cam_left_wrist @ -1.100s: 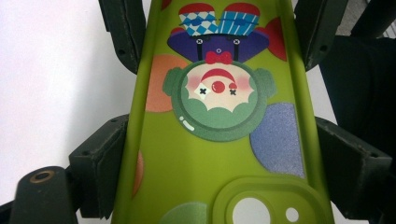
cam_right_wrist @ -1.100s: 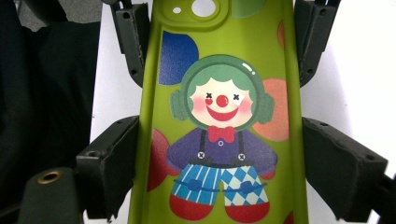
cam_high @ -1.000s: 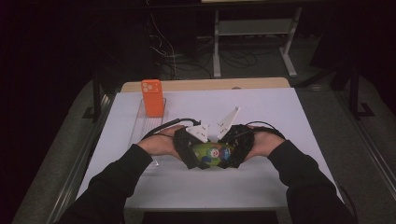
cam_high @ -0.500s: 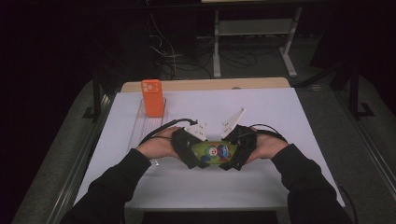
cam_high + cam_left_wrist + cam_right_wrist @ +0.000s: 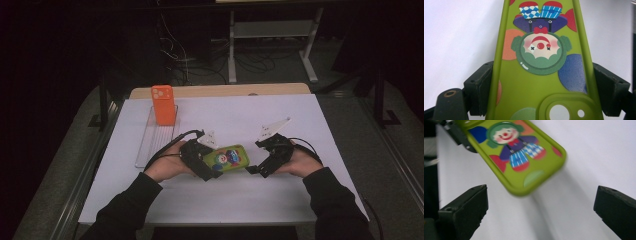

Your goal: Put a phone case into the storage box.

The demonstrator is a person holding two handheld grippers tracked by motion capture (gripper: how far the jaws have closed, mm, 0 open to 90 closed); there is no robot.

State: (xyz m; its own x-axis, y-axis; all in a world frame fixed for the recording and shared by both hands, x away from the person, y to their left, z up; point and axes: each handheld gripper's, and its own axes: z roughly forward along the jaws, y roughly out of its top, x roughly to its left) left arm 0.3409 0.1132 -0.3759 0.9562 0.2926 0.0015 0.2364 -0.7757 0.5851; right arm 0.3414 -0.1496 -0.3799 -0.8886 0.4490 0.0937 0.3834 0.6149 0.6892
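At upper left an orange phone (image 5: pixel 163 104) stands in a clear tray (image 5: pixel 145 145) — uncased; at centre the left hand-held gripper (image 5: pixel 212 167) pinches the green case (image 5: pixel 227 158) above the worktop (image 5: pixel 300 115), while the right hand-held gripper (image 5: pixel 255 169) — jaws just opened, nothing between them — hangs spread beside it.

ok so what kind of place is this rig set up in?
Probably a lab or recording bay, not a home: a white-covered table under dark surroundings, loose cables on the floor behind it, and a metal equipment stand. On the table, props: an orange phone case and a green clown case.
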